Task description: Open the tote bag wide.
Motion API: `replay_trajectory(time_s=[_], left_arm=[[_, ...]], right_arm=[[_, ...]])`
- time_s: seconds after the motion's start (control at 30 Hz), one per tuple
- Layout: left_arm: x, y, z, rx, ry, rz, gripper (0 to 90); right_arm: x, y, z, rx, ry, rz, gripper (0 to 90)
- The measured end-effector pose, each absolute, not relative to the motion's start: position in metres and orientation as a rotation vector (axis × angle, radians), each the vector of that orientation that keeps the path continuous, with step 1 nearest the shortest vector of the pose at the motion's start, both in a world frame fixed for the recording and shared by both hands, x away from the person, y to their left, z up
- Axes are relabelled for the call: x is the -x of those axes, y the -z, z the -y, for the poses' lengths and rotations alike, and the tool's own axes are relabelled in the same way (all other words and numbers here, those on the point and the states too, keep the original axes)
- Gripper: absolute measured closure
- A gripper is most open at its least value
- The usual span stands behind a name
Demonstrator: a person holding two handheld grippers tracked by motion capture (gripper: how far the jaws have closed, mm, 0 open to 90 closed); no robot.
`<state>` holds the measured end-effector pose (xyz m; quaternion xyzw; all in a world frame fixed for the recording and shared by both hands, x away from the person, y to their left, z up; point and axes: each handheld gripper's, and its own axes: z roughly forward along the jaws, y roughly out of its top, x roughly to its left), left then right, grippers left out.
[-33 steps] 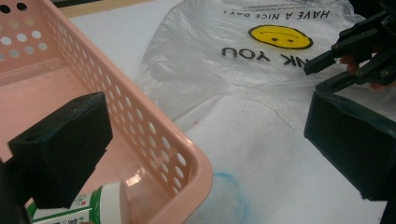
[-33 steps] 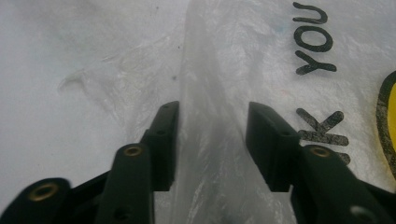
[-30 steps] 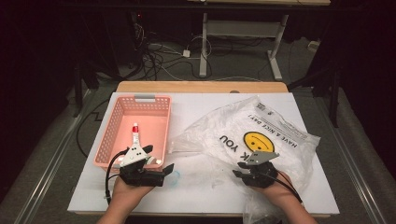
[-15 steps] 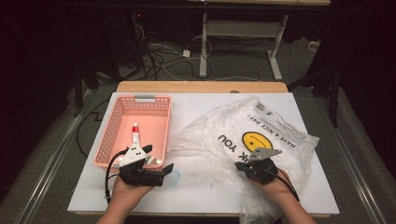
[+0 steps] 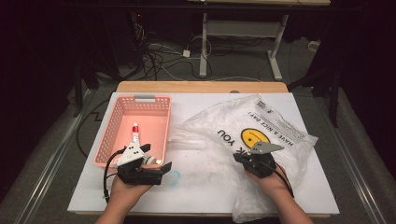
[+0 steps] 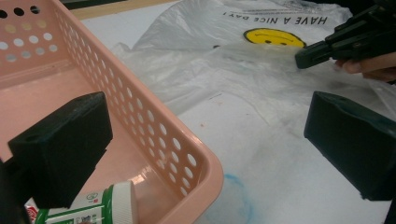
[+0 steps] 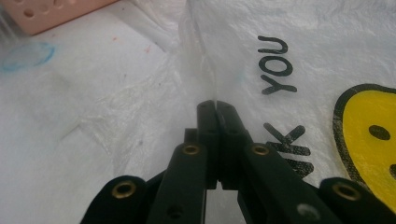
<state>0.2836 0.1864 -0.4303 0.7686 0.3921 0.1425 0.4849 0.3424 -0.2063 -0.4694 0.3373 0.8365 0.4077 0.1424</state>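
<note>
Beside the pink basket (image 5: 140, 126), toward the plastic bag (image 5: 261, 140), a strip of bare white counter (image 5: 201, 182) lies free. The basket's perforated wall blocks the near side there; a toothpaste tube (image 5: 136, 135) occupies its floor.

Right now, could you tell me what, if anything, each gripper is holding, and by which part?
The right gripper is shut on a raised fold of the plastic bag, near its printed "YOU". The left gripper is open, holding nothing.
</note>
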Motion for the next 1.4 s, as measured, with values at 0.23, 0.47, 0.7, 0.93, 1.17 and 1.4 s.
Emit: replay_trajectory(time_s=[0.23, 0.47, 0.7, 0.93, 1.17, 1.4], left_arm=[[-0.284, 0.431, -0.188, -1.859, -0.341, -0.946, 0.6], [-0.283, 0.431, -0.189, -1.849, -0.350, -0.945, 0.6], [-0.281, 0.432, -0.183, -1.865, -0.347, -0.935, 0.5], [-0.280, 0.430, -0.180, -1.860, -0.350, -0.940, 0.5], [-0.280, 0.430, -0.181, -1.854, -0.356, -0.949, 0.5], [-0.281, 0.431, -0.184, -1.860, -0.358, -0.947, 0.5]], right_arm=[[-0.363, 0.468, 0.200, -1.010, -1.138, -2.405, 90.0], [-0.364, 0.461, 0.196, -0.924, -1.211, -2.346, 90.0], [-0.363, 0.457, 0.196, -0.893, -1.267, -2.344, 90.0], [-0.363, 0.448, 0.202, -0.885, -1.318, -2.306, 90.0], [-0.359, 0.430, 0.211, -0.867, -1.360, -2.221, 90.0], [-0.354, 0.412, 0.220, -0.857, -1.400, -2.145, 90.0]])
